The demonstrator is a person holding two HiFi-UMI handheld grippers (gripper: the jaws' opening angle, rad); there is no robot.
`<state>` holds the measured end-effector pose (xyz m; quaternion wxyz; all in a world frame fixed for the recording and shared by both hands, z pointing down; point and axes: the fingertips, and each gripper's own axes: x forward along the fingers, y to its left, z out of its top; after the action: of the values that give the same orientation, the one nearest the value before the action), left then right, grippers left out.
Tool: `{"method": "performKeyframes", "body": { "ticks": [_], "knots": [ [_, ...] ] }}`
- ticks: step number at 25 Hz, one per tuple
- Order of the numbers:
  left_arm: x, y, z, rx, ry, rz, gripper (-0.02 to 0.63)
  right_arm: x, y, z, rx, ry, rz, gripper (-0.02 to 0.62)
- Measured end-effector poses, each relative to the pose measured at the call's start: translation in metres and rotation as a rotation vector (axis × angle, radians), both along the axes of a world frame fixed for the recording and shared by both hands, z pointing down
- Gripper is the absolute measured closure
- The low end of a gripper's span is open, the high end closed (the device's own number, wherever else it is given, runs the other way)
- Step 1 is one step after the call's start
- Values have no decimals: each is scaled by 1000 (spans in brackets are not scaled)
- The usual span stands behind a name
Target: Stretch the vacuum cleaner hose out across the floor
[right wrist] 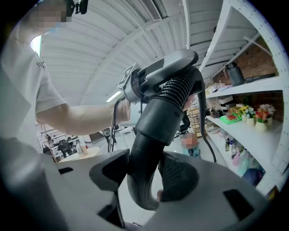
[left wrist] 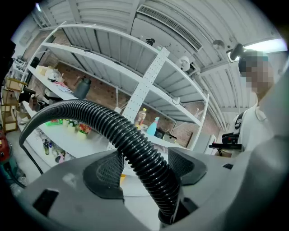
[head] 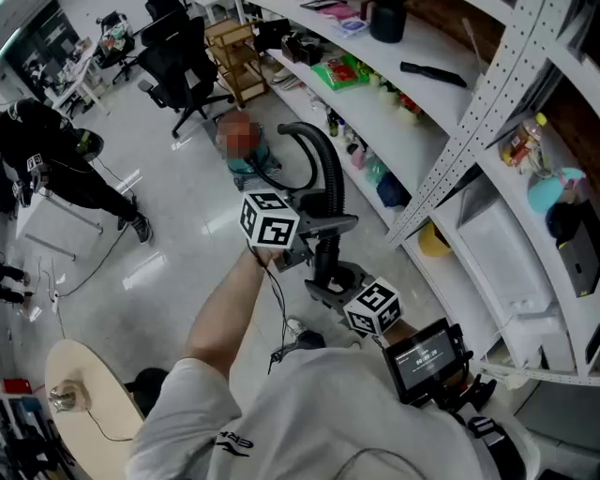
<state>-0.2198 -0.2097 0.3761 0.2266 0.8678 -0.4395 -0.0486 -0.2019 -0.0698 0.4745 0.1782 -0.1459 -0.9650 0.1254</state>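
A: Hose (head: 322, 155) status?
B: Held up by both. Left tongs (left wrist: 145, 168) clamped on the ribbed run, which arches away ahead of them. Right tongs (right wrist: 143, 173) clamped on the smooth end.
A: Handling?
B: Ribbing looks light and springy, the end stiff. Probably best pulled by the end.

White shelves (head: 412, 122) along the right carry a green packet (head: 339, 72), a black jug (head: 386, 19) and small bottles (head: 336, 125), while black office chairs (head: 183, 66), a wooden rack (head: 234, 56) and a person in dark clothes (head: 56, 155) occupy the glossy floor (head: 178, 244) beyond a round wooden table (head: 84, 394)
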Motion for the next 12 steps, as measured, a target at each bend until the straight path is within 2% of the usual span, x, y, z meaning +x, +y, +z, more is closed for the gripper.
{"method": "performKeyframes", "body": {
  "ticks": [6, 12],
  "knots": [
    [93, -28, 1, -7, -4, 75, 314, 82, -26, -1, -6, -3, 87, 402],
    [169, -46, 9, -26, 1, 132, 314, 154, -43, 4, -7, 2, 164, 402]
  ]
}}
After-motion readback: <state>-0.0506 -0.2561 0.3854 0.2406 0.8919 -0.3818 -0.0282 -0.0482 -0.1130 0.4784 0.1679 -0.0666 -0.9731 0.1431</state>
